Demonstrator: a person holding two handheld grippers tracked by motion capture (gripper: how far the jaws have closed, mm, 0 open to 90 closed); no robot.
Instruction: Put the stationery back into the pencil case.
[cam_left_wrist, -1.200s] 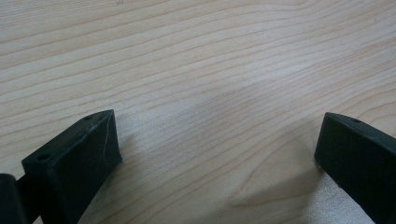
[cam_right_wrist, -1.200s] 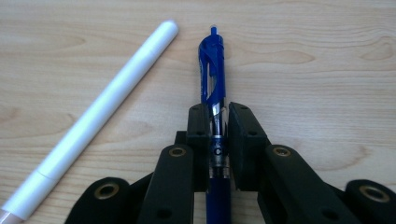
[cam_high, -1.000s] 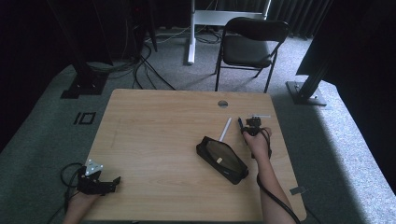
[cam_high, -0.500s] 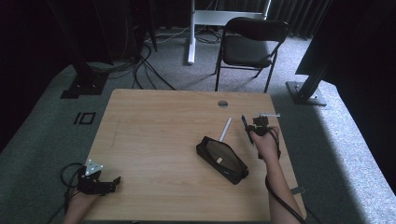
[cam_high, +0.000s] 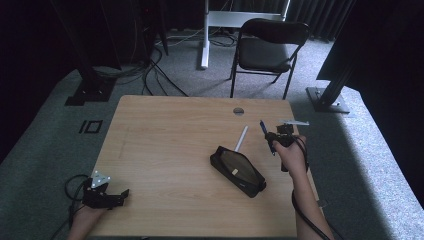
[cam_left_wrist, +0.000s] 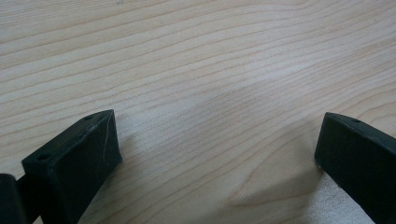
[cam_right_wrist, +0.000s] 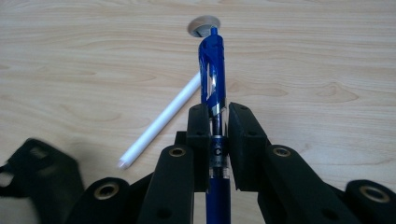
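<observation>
Right hand-held gripper (cam_right_wrist: 217, 126), clamped on blue pen (cam_right_wrist: 212, 70), has risen off the table (cam_high: 165, 135) since earlier frame. Left hand-held gripper (cam_left_wrist: 215, 154) unmoved, jaws apart.

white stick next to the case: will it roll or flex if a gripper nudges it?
The white stick looks round, thin and smooth, lying flat on the bare table, so a sideways nudge would likely roll it. It lies straight, so probably stiff. Its slimness suggests it is light and skids easily.

The right gripper (cam_high: 274, 139) is holding a blue pen (cam_high: 265, 132) just right of the black pouch (cam_high: 237, 170); a white pen (cam_high: 241, 138) is touching the pouch's far end.
</observation>
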